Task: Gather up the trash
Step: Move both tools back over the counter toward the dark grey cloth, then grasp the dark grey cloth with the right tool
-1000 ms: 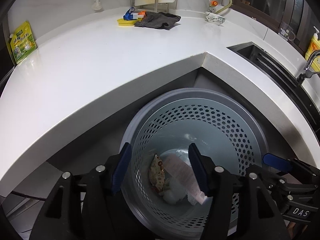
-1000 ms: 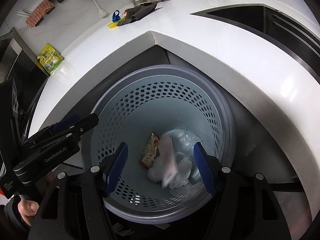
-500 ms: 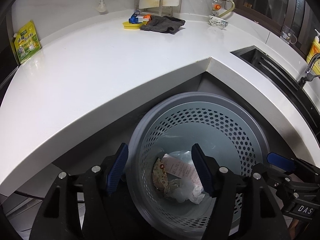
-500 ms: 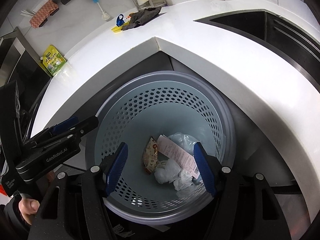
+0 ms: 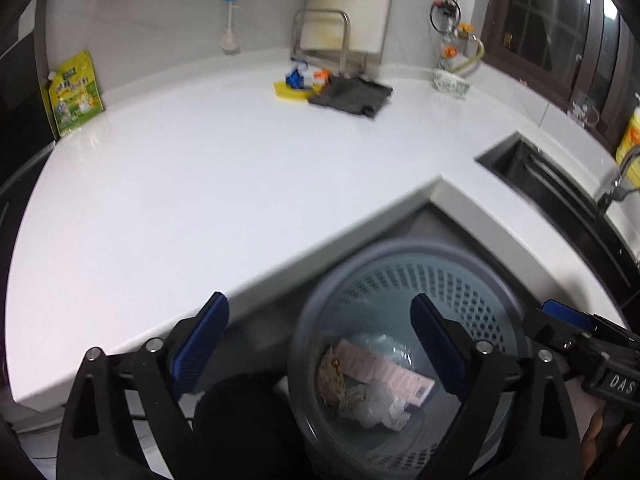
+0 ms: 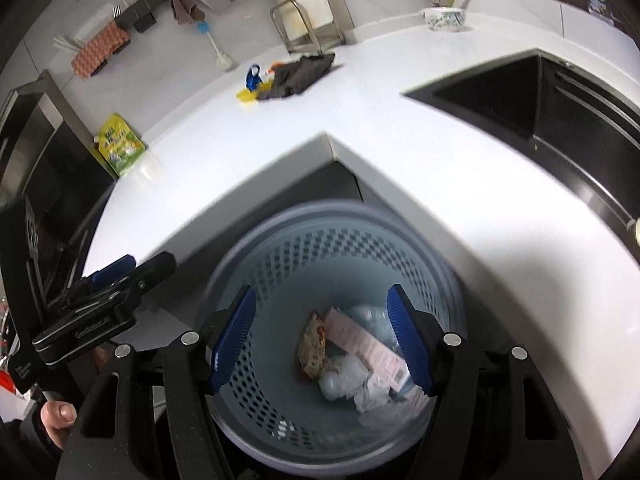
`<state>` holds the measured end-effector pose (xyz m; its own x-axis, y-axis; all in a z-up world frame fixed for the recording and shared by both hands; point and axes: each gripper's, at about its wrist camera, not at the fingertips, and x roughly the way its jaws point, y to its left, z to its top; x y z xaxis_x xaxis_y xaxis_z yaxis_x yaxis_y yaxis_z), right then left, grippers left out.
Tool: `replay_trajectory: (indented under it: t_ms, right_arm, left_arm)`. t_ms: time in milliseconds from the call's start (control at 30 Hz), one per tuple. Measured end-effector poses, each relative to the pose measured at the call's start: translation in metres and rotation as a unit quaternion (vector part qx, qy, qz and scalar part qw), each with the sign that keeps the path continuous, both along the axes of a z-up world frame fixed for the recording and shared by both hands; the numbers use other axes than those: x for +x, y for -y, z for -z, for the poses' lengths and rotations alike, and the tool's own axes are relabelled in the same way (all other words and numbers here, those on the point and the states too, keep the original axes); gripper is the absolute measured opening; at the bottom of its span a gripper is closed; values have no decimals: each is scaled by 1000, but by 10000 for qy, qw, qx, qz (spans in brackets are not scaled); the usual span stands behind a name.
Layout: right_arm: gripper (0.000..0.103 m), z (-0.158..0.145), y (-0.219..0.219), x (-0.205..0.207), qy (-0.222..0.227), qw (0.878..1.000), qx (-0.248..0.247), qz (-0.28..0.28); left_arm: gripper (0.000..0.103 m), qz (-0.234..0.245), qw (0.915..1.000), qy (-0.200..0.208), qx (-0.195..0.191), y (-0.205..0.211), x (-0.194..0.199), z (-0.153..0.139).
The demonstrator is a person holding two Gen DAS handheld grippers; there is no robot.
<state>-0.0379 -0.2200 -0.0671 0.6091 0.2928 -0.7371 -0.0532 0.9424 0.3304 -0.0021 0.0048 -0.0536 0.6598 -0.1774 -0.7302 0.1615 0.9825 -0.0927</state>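
Several crumpled wrappers (image 6: 352,354) fill perforated bin (image 6: 320,240).

- You are in a home kitchen, at the inner corner of a white L-shaped counter (image 5: 208,184).
- A dark sink (image 6: 532,104) is set into the counter on your right, with a tap (image 5: 618,184) beside it.
- Cloths (image 6: 184,4) and a brush (image 6: 214,46) hang on the tiled wall.
- A bowl (image 6: 444,19), a refill pouch (image 5: 74,94) and a rag (image 5: 352,96) sit on the counter.
- A perforated bin (image 6: 332,248) holding wrappers stands on the floor below.
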Motion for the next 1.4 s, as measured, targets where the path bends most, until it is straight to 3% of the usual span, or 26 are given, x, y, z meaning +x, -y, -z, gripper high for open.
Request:
replay_trajectory:
  t_ms: [300, 567, 733, 933, 1200, 1400]
  right_arm:
    - [69, -39, -10, 73, 434, 9985, -321, -115]
    - [70, -58, -28, 179, 414, 9980, -330, -353]
    - [70, -55, -37, 244, 265, 9979, -413, -432]
    - [70, -34, -47, 308, -105, 9978, -512, -418]
    - [70, -20, -55, 349, -296, 9980, -494, -254]
    - [70, -15, -65, 363, -294, 9955, -844, -316]
  left_arm:
    - [96, -228, 9987, 464, 50, -20, 60, -40]
    - [97, -509, 9972, 545, 1, -37, 141, -60]
    - [97, -646, 9971, 386, -62, -40, 188, -55]
    - [97, -709, 9970, 290, 136, -39, 231, -45]
    - [97, -716, 9968, 242, 256, -39, 256, -36]
    - [97, -739, 9969, 179, 210, -38, 266, -32]
